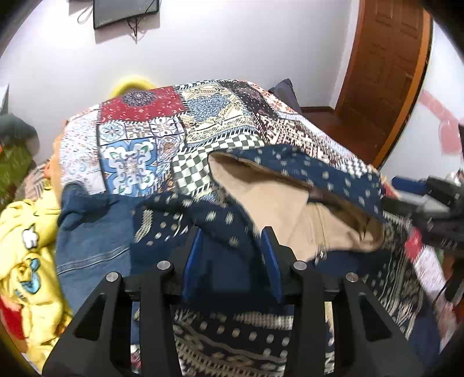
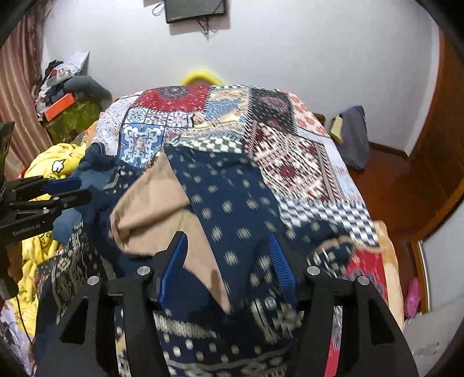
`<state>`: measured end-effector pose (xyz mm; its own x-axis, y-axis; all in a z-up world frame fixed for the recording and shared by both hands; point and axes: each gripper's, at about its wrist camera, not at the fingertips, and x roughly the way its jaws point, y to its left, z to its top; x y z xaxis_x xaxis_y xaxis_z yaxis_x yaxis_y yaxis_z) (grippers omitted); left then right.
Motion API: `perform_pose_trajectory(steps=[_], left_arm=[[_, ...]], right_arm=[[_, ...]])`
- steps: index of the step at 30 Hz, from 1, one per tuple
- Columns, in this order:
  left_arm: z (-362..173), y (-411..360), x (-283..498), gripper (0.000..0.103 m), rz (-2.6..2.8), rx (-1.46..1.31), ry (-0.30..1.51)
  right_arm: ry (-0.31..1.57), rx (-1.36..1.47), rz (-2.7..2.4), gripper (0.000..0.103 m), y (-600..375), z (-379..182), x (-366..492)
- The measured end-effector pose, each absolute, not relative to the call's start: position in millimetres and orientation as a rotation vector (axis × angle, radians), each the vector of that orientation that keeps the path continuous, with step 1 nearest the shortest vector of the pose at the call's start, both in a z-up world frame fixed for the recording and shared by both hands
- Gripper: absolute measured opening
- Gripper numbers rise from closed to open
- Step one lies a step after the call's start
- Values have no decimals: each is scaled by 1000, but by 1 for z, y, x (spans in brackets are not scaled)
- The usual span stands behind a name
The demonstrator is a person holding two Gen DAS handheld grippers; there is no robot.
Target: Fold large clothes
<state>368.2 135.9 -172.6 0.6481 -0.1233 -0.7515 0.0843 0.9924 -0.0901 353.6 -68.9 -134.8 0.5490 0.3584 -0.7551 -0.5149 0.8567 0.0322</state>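
Observation:
A large navy garment (image 1: 220,220) with pale dot and band patterns and a beige lining (image 1: 275,197) lies crumpled on a bed with a patchwork cover (image 1: 162,127). My left gripper (image 1: 232,235) hangs over the navy cloth; its blue pads stand apart and do not press on it. In the right wrist view the same garment (image 2: 232,203) is folded over, its beige lining (image 2: 150,208) showing on the left. My right gripper (image 2: 227,237) is open above it, with cloth lying between the fingers but not pinched. The left gripper (image 2: 66,191) shows at the left edge of that view.
A blue denim piece (image 1: 90,232) and a yellow printed garment (image 1: 26,240) lie at the bed's left. A cluttered pile (image 2: 66,95) stands by the curtain, a dark bag (image 2: 353,136) on the wooden floor, a wooden door (image 1: 385,72) at the right, a screen (image 2: 194,10) on the wall.

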Motion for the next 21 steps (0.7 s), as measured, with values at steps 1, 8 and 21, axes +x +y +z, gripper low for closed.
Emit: perform_pose_trajectory(steps=[1,8,21], left_arm=[[-175,139,380,41,-136,-89,867],[-216,146,440,41,-175,-248,966],[-244,152,498,7,-162,-420,986]], right_arm=[[849,-213,529,54,-61,-139,357],[873,-308,541,54,-20,-170,387],[907,-195,556,12,-30,-174,426]])
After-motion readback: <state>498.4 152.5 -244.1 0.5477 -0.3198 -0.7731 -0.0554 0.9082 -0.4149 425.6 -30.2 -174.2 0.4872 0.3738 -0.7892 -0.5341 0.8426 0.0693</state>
